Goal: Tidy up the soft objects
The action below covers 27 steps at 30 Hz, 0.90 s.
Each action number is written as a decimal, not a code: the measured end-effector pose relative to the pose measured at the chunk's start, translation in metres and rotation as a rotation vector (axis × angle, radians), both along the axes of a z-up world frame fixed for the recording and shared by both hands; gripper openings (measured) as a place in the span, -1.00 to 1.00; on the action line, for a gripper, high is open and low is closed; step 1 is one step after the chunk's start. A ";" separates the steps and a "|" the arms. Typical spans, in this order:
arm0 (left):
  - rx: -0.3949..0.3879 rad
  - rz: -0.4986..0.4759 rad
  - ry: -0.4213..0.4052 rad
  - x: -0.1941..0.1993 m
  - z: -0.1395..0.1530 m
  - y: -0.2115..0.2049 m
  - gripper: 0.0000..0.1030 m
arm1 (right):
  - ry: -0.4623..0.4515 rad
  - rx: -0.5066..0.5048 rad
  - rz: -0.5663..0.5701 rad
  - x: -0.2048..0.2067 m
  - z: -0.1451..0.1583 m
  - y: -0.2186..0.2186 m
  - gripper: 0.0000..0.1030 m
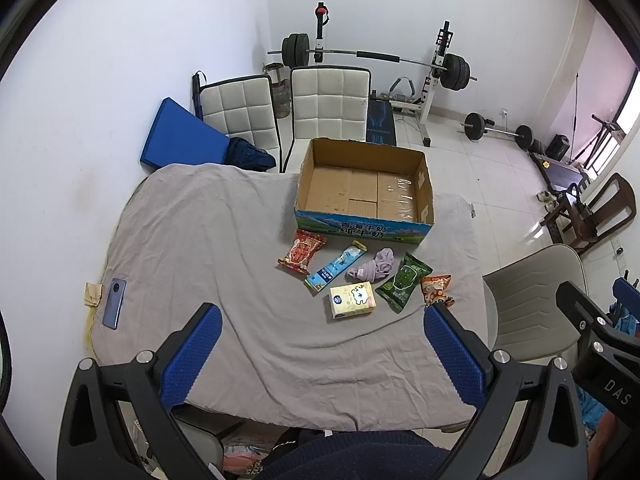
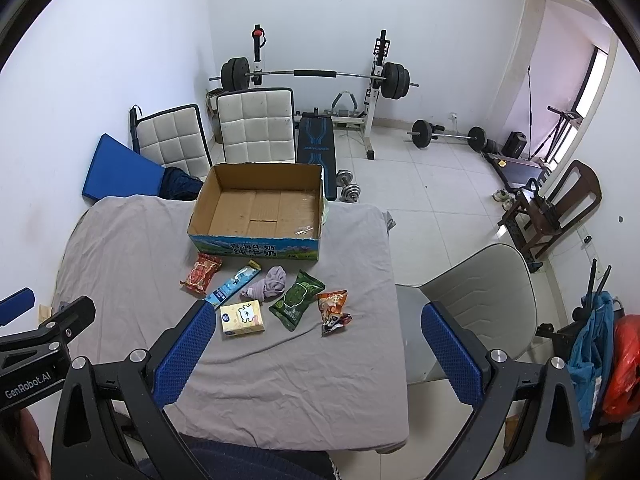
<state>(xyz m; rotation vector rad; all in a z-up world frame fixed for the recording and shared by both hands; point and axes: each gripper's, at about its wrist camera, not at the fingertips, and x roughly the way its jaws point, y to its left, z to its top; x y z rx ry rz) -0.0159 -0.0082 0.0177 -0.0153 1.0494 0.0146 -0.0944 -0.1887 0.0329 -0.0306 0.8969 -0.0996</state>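
Grey-sheeted table [image 1: 200, 240] holds packets before the box [image 1: 362, 196]; both grippers [image 1: 320, 356] [image 2: 316, 352] gape empty, and slick wrappers could slip when pinched.

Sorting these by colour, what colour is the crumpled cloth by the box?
Pale purple cloth; clearest in the right wrist view.

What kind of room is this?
Likely a spare room at home used as a gym: a barbell rack by the wall, loose dumbbells on the tiled floor, and a cloth-covered table with dining chairs.
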 end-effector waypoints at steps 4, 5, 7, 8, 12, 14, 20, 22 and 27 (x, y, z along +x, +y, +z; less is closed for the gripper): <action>0.000 0.004 -0.004 0.001 -0.002 -0.001 1.00 | 0.011 0.010 -0.002 0.004 -0.004 -0.001 1.00; -0.002 0.006 -0.002 0.003 -0.004 0.000 1.00 | 0.018 0.016 -0.004 0.006 -0.007 -0.002 1.00; -0.010 0.007 -0.011 0.013 -0.013 0.000 1.00 | 0.036 0.034 -0.010 0.015 -0.017 -0.006 1.00; -0.007 0.007 -0.011 0.020 -0.019 0.000 1.00 | 0.054 0.045 -0.017 0.022 -0.027 -0.009 1.00; 0.025 0.003 0.020 0.063 -0.060 0.001 1.00 | 0.153 0.105 -0.049 0.065 -0.076 -0.027 1.00; 0.070 -0.003 0.051 0.088 -0.090 0.000 1.00 | 0.206 0.132 -0.078 0.090 -0.108 -0.036 1.00; 0.126 -0.136 0.209 0.146 -0.203 -0.019 1.00 | 0.430 0.261 -0.130 0.170 -0.242 -0.061 1.00; 0.140 -0.206 0.275 0.156 -0.242 -0.029 1.00 | 0.509 0.283 -0.144 0.187 -0.287 -0.065 1.00; 0.213 -0.394 0.415 0.166 -0.326 -0.057 1.00 | 0.636 0.299 -0.136 0.206 -0.371 -0.071 1.00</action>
